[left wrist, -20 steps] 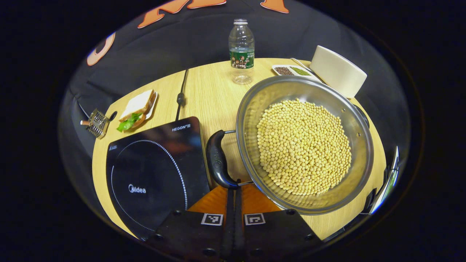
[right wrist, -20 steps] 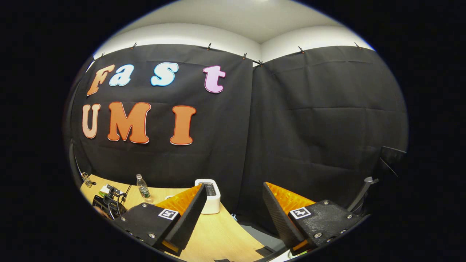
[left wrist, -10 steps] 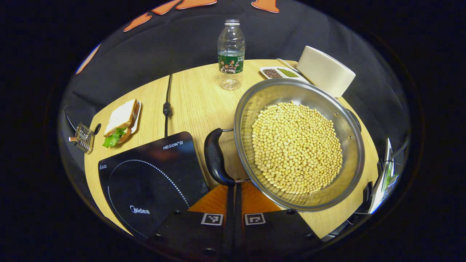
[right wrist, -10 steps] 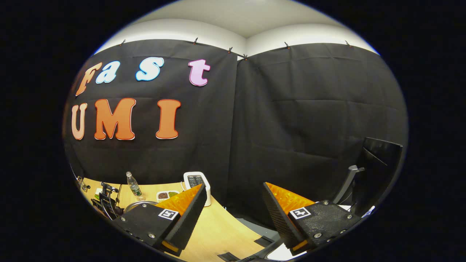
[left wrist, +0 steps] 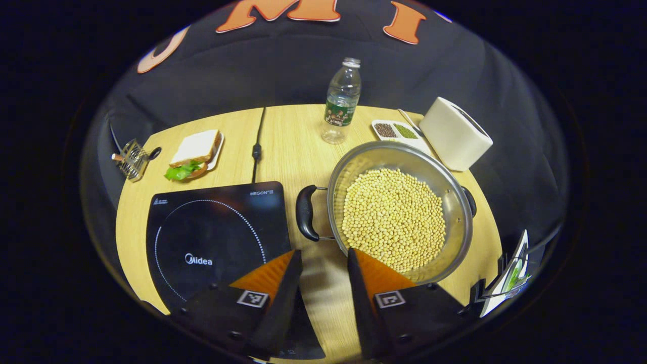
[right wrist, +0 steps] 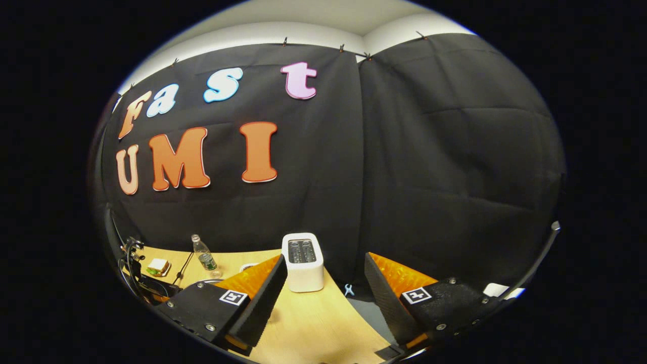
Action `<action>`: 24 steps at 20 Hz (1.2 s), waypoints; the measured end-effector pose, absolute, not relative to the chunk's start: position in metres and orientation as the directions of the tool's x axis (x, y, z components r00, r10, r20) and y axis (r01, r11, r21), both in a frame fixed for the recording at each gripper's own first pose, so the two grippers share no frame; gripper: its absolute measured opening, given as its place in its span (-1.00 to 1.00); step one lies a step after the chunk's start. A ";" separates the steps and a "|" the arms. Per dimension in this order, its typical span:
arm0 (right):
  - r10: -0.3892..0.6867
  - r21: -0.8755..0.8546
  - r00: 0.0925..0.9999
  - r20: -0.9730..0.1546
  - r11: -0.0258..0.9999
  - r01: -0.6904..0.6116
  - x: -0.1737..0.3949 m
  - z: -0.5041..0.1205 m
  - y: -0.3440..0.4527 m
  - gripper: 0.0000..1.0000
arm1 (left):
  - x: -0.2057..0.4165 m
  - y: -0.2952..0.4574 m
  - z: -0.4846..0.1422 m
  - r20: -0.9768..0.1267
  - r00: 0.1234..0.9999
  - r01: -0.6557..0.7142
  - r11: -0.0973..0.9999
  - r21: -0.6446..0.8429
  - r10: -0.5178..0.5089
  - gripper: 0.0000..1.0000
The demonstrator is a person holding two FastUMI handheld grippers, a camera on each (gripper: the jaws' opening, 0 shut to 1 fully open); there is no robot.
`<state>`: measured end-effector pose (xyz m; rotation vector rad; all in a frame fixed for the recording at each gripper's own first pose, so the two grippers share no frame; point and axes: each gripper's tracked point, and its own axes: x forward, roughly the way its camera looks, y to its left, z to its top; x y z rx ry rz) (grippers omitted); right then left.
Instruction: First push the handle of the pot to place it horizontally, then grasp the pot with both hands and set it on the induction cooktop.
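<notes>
Your left gripper (left wrist: 323,263) hangs with fingers spread and empty, the pot (left wrist: 399,212) handle (left wrist: 305,212) just ahead of them; your right gripper (right wrist: 326,268), also released, faces the toaster (right wrist: 302,262).

The right gripper (right wrist: 326,273) has its jaws spread wide, nothing between them, raised above the light wooden surface (right wrist: 323,323). Just beyond the gap, nearer the left jaw, stands a white box-shaped two-slot toaster (right wrist: 302,262). Farther past the left jaw are a clear plastic bottle (right wrist: 203,256) and a sandwich (right wrist: 158,266).
</notes>
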<state>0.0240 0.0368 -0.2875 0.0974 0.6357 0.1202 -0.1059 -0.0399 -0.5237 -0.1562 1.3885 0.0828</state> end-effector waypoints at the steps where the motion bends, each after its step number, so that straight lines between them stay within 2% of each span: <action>1: 0.171 0.143 0.782 -0.599 0.984 -0.106 0.028 -0.302 0.043 0.91 | -0.108 -0.038 -0.516 -0.981 0.190 -0.173 0.983 -0.058 -0.024 0.54; 2: 0.206 0.166 0.762 -0.615 0.978 -0.130 0.031 -0.316 0.051 0.92 | -0.109 -0.033 -0.509 -0.980 0.198 -0.194 0.980 -0.046 -0.007 0.65; 3: 0.245 0.198 0.734 -0.634 0.968 -0.152 0.032 -0.330 0.063 0.91 | -0.109 -0.030 -0.504 -0.978 0.209 -0.214 0.976 -0.044 0.002 0.97; 6: 0.370 0.310 0.634 -0.680 0.928 -0.209 0.025 -0.360 0.106 0.90 | -0.105 -0.019 -0.488 -0.971 0.238 -0.247 0.969 -0.025 0.035 0.95; 9: 0.422 0.348 0.569 -0.706 0.906 -0.240 0.020 -0.375 0.141 0.89 | -0.093 -0.010 -0.485 -0.966 0.257 -0.199 0.980 -0.013 0.039 0.95; 13: 0.408 0.323 0.502 -0.762 0.912 -0.252 0.004 -0.394 0.168 0.88 | -0.066 -0.013 -0.509 -0.964 0.265 -0.107 0.994 -0.030 -0.001 0.95; 16: 0.390 0.306 0.457 -0.799 0.919 -0.249 -0.008 -0.410 0.183 0.88 | -0.057 -0.026 -0.538 -0.974 0.225 -0.068 0.996 -0.056 -0.039 0.99; 19: 0.364 0.283 0.412 -0.835 0.927 -0.245 -0.013 -0.427 0.195 0.89 | -0.051 -0.039 -0.565 -0.977 0.196 -0.047 0.995 -0.094 -0.083 0.98; 24: 0.329 0.247 0.339 -0.882 0.933 -0.263 -0.024 -0.463 0.210 0.89 | -0.049 -0.040 -0.591 -0.985 0.152 -0.070 0.994 -0.089 -0.078 0.97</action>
